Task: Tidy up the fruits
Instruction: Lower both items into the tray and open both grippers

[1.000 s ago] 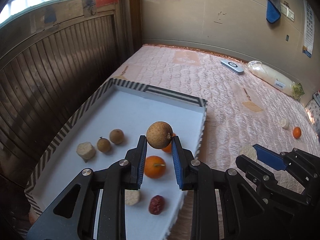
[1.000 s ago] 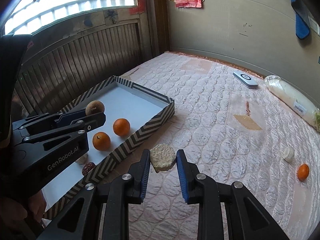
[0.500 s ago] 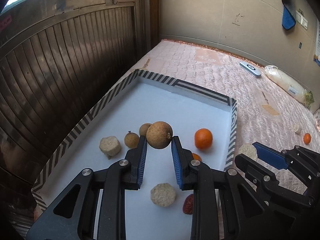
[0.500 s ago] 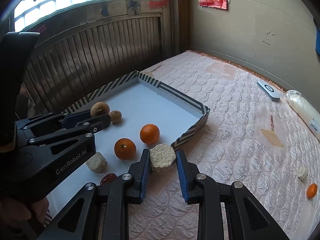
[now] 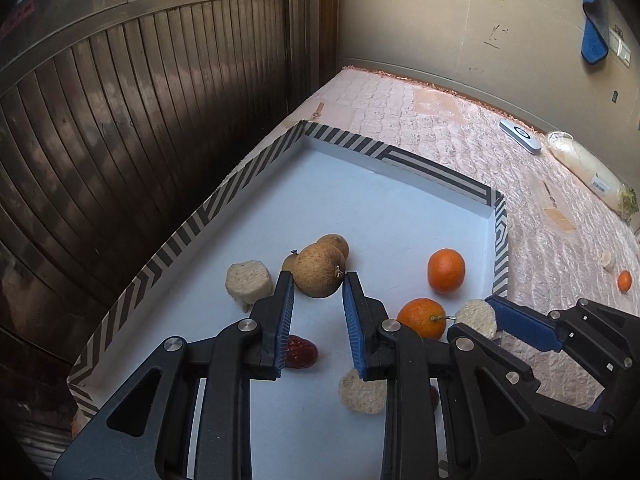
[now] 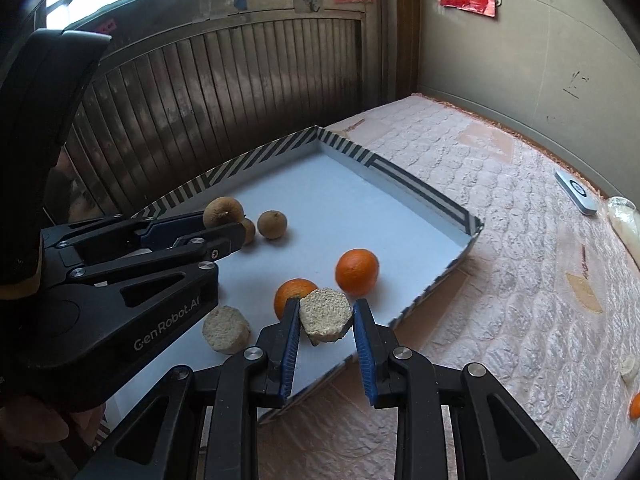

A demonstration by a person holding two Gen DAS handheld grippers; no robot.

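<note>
A white tray with a striped rim (image 5: 436, 170) lies on the bed. My left gripper (image 5: 318, 278) is shut on a brown round fruit (image 5: 319, 275) and holds it above the tray, over two smaller brown fruits (image 5: 334, 242). My right gripper (image 6: 326, 310) is shut on a pale rough disc (image 6: 325, 314) above the tray's near right edge, beside two oranges (image 6: 357, 271). The tray also holds two other pale discs (image 5: 248, 282), and a dark red date (image 5: 300, 356).
The tray (image 6: 420, 194) sits against a dark slatted wall (image 5: 120, 120). On the quilted bed lie a small orange (image 5: 624, 281), a pale piece (image 5: 607, 260), a white remote (image 5: 520, 136) and a plastic bag (image 5: 588, 172).
Both grippers have moved left and forward over the tray with their loads. The left one now hangs over the brown fruits, the right one over the tray's right edge.
</note>
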